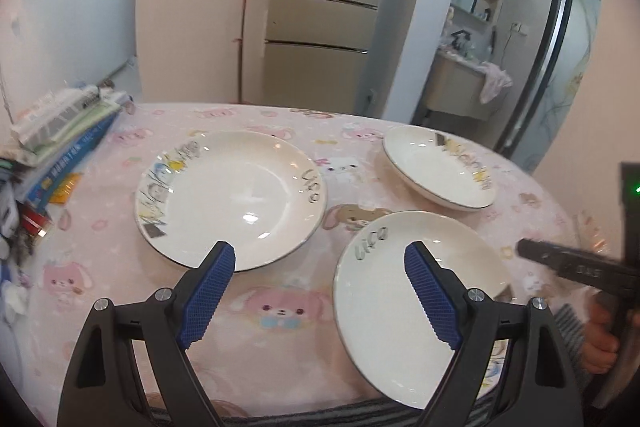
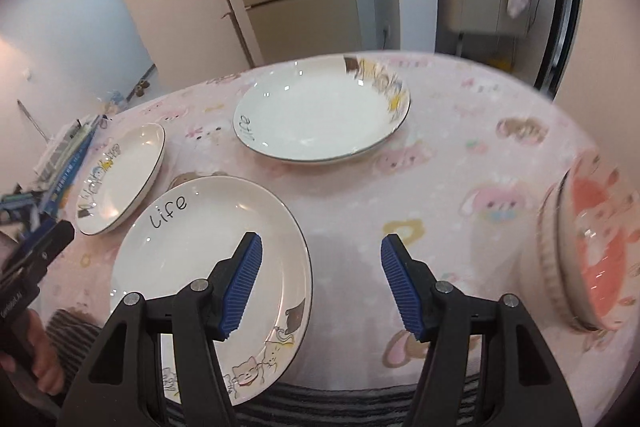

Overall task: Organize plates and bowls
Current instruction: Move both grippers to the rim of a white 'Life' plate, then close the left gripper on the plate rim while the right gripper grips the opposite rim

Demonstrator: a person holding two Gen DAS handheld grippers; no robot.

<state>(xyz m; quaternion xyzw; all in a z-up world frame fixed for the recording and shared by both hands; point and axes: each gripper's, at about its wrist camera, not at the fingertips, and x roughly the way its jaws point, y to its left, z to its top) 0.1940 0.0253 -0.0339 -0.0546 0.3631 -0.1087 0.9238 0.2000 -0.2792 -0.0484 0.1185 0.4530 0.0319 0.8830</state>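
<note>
Three white plates with cat drawings and the word "life" lie apart on a pink cartoon tablecloth. The left plate (image 1: 232,199) (image 2: 120,179), the near plate (image 1: 400,295) (image 2: 208,267) and the far right plate (image 1: 438,167) (image 2: 320,111) show in both views. A pink and red bowl (image 2: 592,259) sits tilted at the right edge. My left gripper (image 1: 320,299) is open and empty, above the cloth between the left and near plates. My right gripper (image 2: 320,283) is open and empty, just right of the near plate.
A pile of books and boxes (image 1: 60,143) lies at the table's left side. The table's near edge (image 2: 320,399) runs just under the grippers, with striped cloth below. A fridge (image 1: 320,27) and a washbasin (image 1: 460,83) stand beyond the table.
</note>
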